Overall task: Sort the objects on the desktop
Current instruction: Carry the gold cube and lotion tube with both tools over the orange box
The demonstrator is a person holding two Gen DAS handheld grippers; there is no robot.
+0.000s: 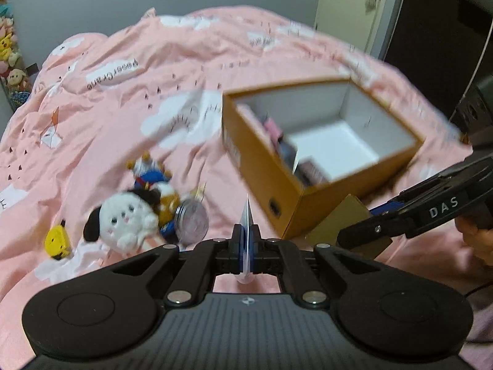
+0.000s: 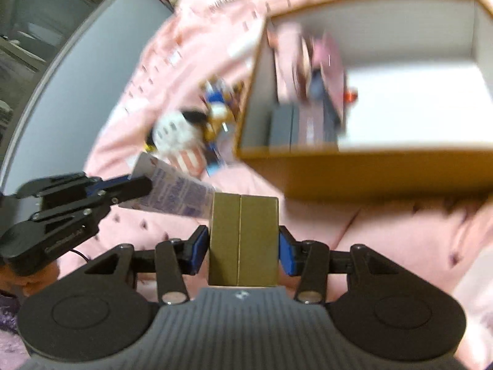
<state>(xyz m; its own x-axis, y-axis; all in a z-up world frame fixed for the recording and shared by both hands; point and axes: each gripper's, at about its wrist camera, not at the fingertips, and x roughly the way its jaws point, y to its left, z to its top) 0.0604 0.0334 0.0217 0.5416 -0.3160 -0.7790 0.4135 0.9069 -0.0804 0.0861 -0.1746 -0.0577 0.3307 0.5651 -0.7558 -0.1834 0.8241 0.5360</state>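
Both views are smeared by motion blur, so much of the detail is hard to read. The left gripper [image 1: 246,240] has its jaws pinched nearly together on a thin flat packet [image 1: 247,215], seen edge-on in its own view; the right wrist view shows its printed purple-and-white face [image 2: 172,191], the text illegible. The right gripper [image 2: 243,246] has its jaws set wide and clamped on the two sides of one olive-gold box [image 2: 243,234], whose lower end is hidden behind the gripper body.

One open orange cardboard box [image 1: 265,166] sits on the pink bed cover [image 1: 123,98], just ahead of both grippers. Against its left wall lie several pink and dark items [image 2: 311,92], too blurred to count or name.

Left of the box lies a cluster of small things: one white plush dog [image 1: 123,219], one blue-and-orange figure [image 1: 151,172] partly behind it, one clear round jar [image 1: 192,220], and one small yellow toy [image 1: 57,242].
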